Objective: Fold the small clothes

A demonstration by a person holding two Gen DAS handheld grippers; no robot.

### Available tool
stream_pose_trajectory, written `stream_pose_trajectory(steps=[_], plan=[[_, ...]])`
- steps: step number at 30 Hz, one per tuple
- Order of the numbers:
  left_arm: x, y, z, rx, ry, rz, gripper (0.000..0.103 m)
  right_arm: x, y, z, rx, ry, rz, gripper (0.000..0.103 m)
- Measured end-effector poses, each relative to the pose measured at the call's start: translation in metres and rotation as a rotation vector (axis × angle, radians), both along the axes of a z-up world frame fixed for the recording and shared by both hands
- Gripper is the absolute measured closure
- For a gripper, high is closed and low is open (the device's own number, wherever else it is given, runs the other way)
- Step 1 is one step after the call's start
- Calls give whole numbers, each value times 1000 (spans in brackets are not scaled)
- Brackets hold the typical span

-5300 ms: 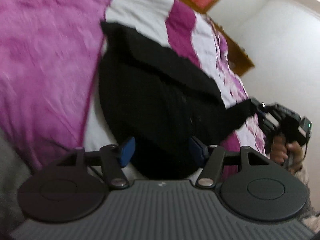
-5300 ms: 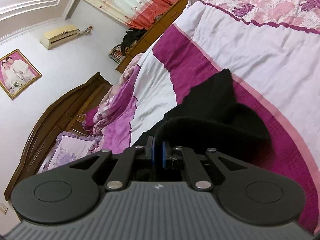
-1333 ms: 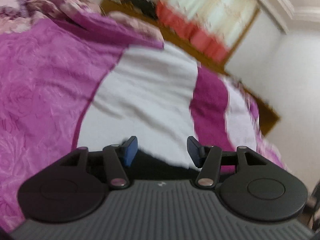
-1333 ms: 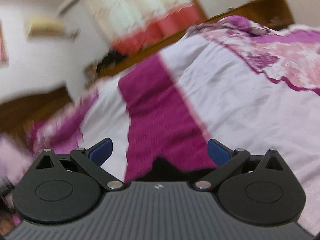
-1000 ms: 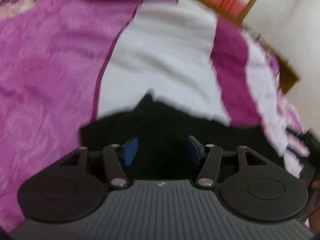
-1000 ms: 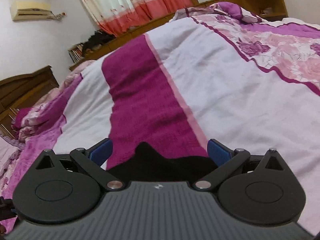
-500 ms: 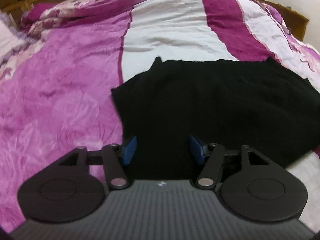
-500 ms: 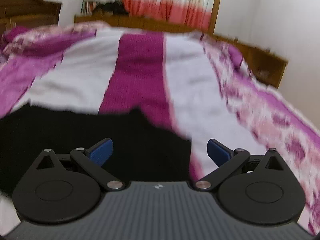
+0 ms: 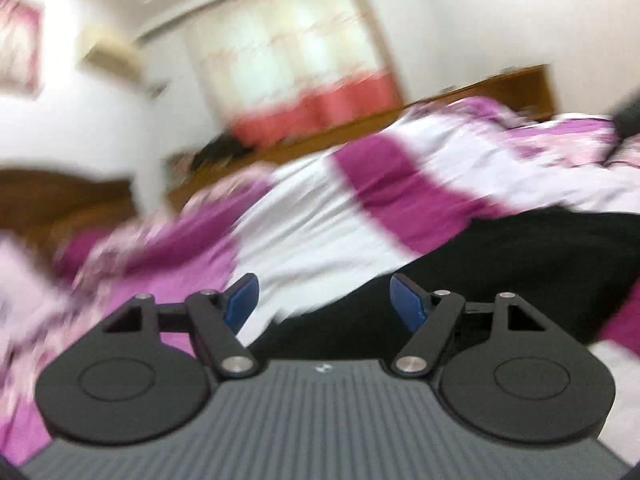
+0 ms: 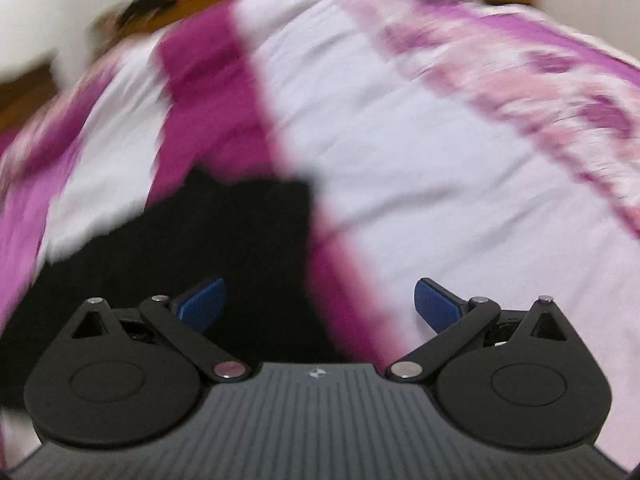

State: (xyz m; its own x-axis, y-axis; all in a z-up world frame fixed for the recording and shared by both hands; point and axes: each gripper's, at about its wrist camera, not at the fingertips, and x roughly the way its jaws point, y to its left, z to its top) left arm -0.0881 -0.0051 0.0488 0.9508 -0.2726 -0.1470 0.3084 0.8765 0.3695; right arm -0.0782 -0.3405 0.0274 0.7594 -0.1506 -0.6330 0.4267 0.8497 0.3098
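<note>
A black garment (image 9: 520,256) lies flat on the bed, at the lower right of the blurred left wrist view. My left gripper (image 9: 324,300) is open and empty, hovering over the garment's left edge. In the right wrist view the same black garment (image 10: 224,240) fills the lower left. My right gripper (image 10: 318,300) is wide open and empty above the garment's right edge, its left fingertip (image 10: 202,300) over the black cloth and its right fingertip over the bedspread.
The bedspread (image 10: 400,140) has magenta, white and floral pink stripes. A wooden headboard (image 9: 60,200) is at the left. A wooden ledge (image 9: 460,92) and red-and-white curtains (image 9: 300,72) lie beyond the bed.
Both cameras have swung: the left one tilted up and left toward the room, the right one tipped down toward the garment's right edge. Both grippers stay open and the garment lies where it was.
</note>
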Motion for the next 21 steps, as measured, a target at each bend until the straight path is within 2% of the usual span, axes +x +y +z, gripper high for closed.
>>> stream_pose_trajectory(steps=[2, 4, 6, 8, 9, 10, 13, 16, 18, 20, 21], plan=[[-7, -23, 5, 14, 16, -84, 26, -10, -21, 12, 19, -56, -71, 0], [-8, -42, 9, 35, 66, -153, 26, -16, -39, 13, 95, -93, -81, 0], [-8, -56, 11, 48, 117, -217, 26, -17, -61, 3, 329, -151, 4, 0], [-11, -68, 10, 67, 152, -267, 26, -15, -80, -16, 611, -198, 118, 0], [-14, -76, 9, 83, 158, -282, 26, -15, -84, -23, 685, -202, 144, 0], [-18, -83, 5, 98, 161, -290, 26, -15, -87, -26, 701, -207, 165, 0], [-32, -113, 1, 161, 190, -342, 27, -21, -91, -37, 624, -159, 205, 0], [-51, -148, -8, 243, 166, -413, 27, -26, -99, -58, 617, -158, 245, 0], [-53, -168, -18, 288, 183, -440, 26, -29, -104, -67, 626, -194, 279, 0], [-51, -188, -29, 323, 205, -434, 26, -28, -105, -68, 630, -192, 294, 0], [-49, -198, -37, 356, 196, -400, 26, -27, -106, -67, 624, -197, 302, 0]])
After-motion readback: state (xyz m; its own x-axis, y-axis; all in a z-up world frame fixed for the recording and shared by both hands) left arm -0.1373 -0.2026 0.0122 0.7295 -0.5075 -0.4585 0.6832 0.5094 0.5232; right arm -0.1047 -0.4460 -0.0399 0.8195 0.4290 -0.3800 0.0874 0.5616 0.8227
